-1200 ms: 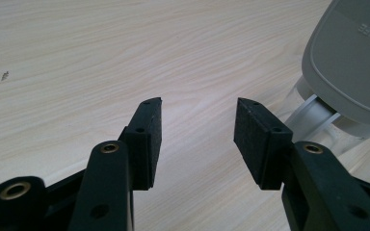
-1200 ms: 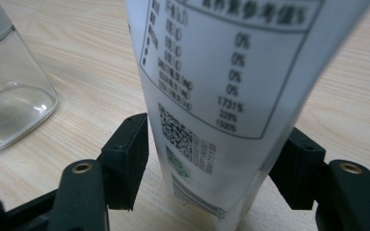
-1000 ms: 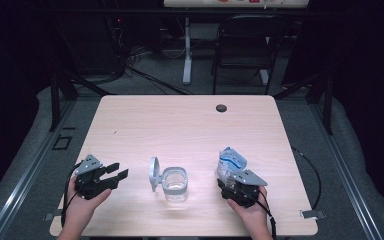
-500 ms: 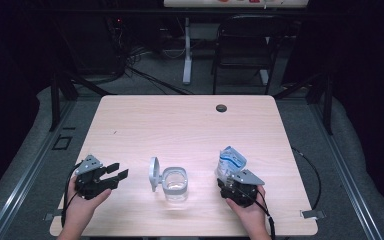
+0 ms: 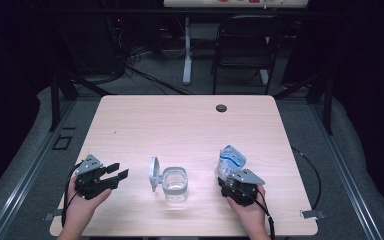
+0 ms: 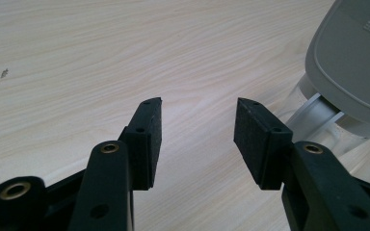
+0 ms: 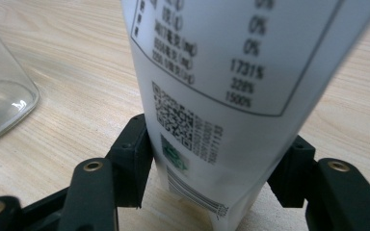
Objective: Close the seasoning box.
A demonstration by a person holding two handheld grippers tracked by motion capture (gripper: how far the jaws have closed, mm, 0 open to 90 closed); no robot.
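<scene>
Standing near the front edge of the counter (image 5: pixel 190 120), a clear jar (image 5: pixel 175 183) waits with its grey lid (image 5: pixel 153 173) flipped up on a hinge at its left, so the mouth is free for filling. The right tongs (image 5: pixel 231 176) are clamped on the lower part of a white and blue pouch (image 5: pixel 230 161), holding it upright just right of the jar, well placed, I judge, for tipping its contents in. In the right gripper view the pouch (image 7: pixel 221 86) sits pinched between both black jaws, and the jar's glass wall (image 7: pixel 2 96) curves in at the left. The left tongs (image 5: pixel 114 175) hover wide apart and empty to the left of the jar, pointing toward it, likely ready to steady it. In the left gripper view the lid (image 6: pixel 351 57) is cut off at the right edge.

The pouch's top is crumpled, and I cannot tell whether it is torn open. Its print is too blurred to name the contents. Whether the jar holds anything is unclear.
</scene>
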